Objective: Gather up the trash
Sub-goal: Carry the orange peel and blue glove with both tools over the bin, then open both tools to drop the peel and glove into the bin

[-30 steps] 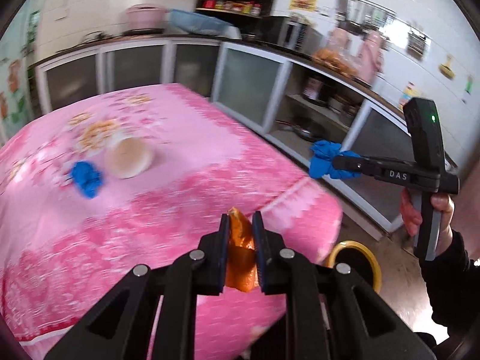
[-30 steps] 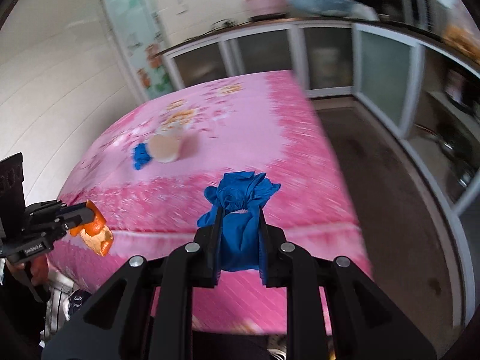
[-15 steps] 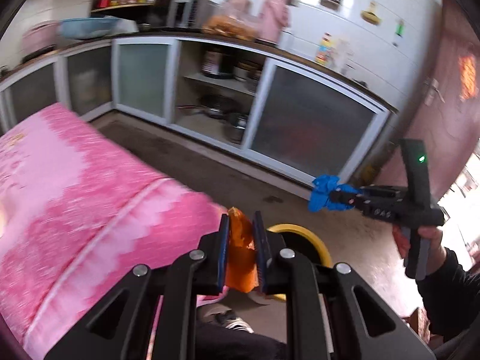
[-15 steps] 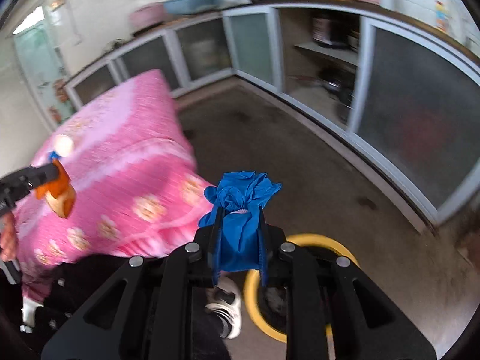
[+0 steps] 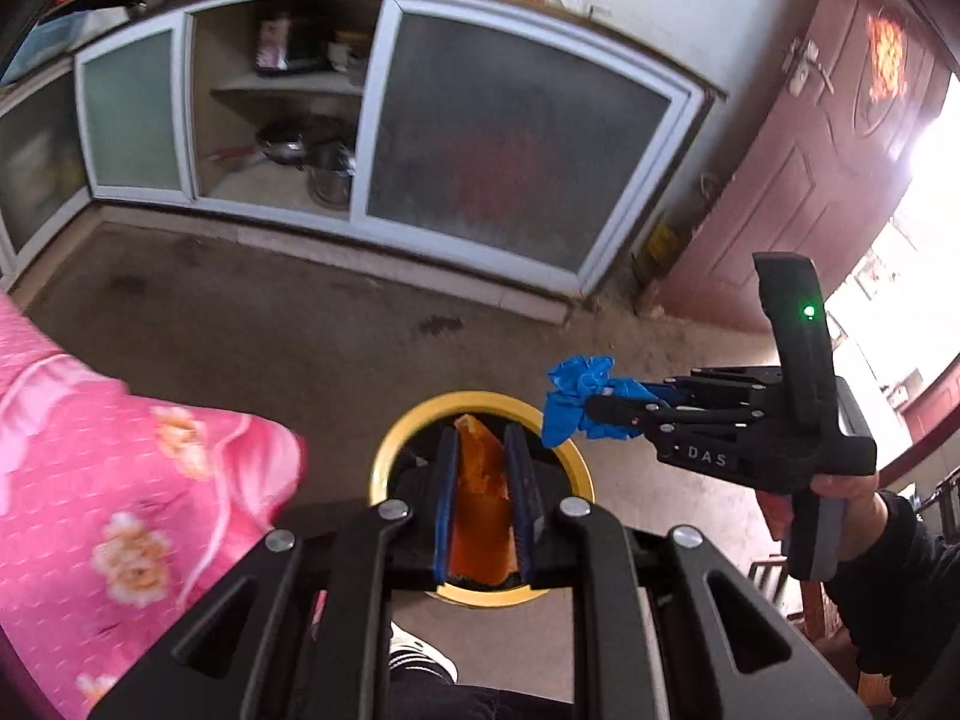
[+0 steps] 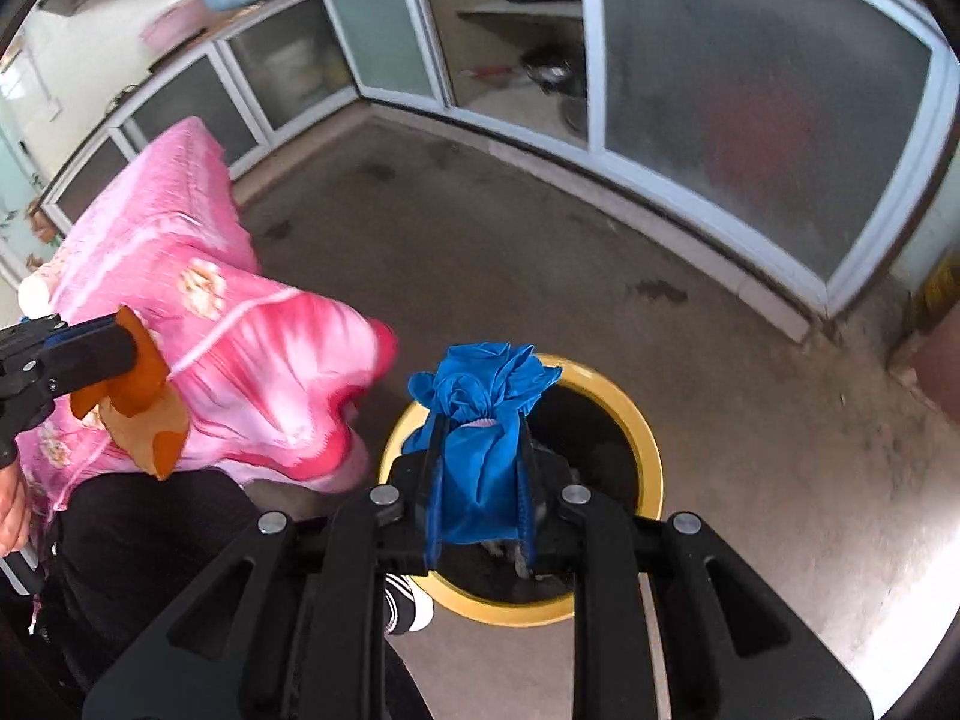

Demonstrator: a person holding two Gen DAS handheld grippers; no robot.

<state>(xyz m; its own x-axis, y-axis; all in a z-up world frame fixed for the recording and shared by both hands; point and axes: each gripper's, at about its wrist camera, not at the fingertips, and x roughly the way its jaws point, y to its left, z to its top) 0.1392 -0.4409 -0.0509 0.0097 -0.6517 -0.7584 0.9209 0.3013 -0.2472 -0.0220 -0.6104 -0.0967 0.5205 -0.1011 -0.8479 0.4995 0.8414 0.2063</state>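
The orange wrapper (image 5: 480, 498) sits pinched between the narrow-set jaws of the left gripper (image 5: 483, 450), its crumpled top poking just past the fingertips and a loose tail hanging below them, as the right wrist view shows. The blue wad (image 6: 480, 450), a bunched piece of thin plastic or glove, is clamped the same way in the right gripper (image 6: 480, 438), with a knotted head bulging beyond the tips.

Beyond and below both sets of jaws stands the yellow-rimmed bin (image 5: 390, 450), its dark mouth open on the concrete floor. In the left wrist view the wrapper lines up over the bin's opening; in the right wrist view the blue wad sits over the near left part of the rim (image 6: 648, 450), so it may be less centred.

The step in hand looks like the drop: both pieces are carried and held above the bin, neither yet released. The next move calls for parting the jaws once each piece is truly over the opening; the right one likely needs a small shift toward the bin's middle first. Light film may cling to the pads, so a slight shake could be needed.

To the left of the jaws hangs the corner of the pink flowered cloth (image 5: 120, 480); ahead are the glass-fronted cabinets (image 5: 510, 138).
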